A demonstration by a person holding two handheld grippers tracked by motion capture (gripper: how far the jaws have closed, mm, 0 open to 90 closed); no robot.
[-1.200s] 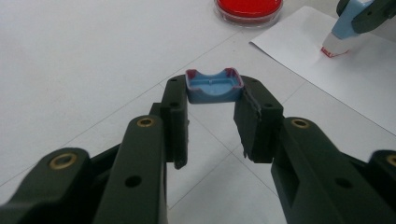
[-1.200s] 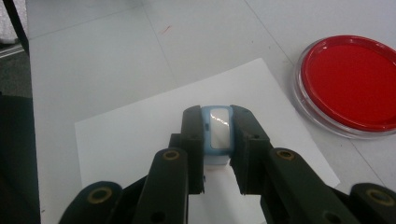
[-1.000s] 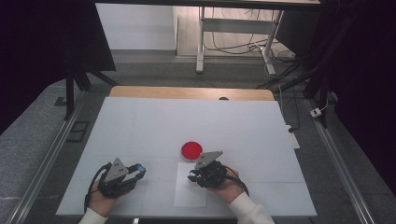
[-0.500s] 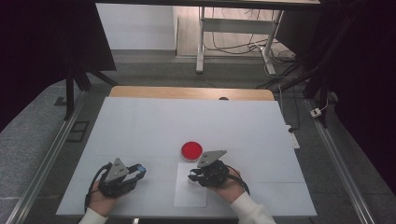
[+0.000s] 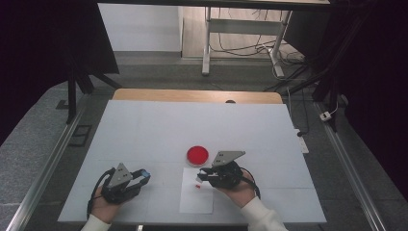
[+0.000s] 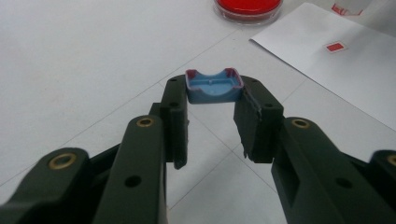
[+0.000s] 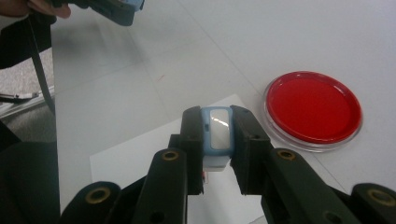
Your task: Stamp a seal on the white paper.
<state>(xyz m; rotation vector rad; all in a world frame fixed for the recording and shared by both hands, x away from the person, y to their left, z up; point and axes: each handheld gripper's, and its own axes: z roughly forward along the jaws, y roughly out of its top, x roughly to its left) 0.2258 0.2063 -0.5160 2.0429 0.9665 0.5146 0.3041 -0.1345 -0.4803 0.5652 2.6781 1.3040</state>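
My left gripper [image 5: 143, 175] rests near the table's front left, shut on a small blue cap-like piece [image 6: 214, 87] with dark red rims, held across its tips [image 6: 214, 93]. My right gripper [image 5: 201, 178] hovers over a white paper sheet [image 5: 196, 201], pointing left. In the right gripper view its jaws [image 7: 217, 119] are shut on a pale blue block [image 7: 217, 133] with a shiny face. A small red square [image 5: 197, 186] lies on the sheet just under the right gripper's tips. A round dish of red [image 5: 197, 154] sits just beyond the sheet.
The white table [image 5: 192, 125] stretches far back behind the dish, with a wooden edge [image 5: 197, 95] at its far side. Metal rails run along both sides of the table. The left gripper [image 7: 116, 9] with its blue piece shows top left in the right gripper view.
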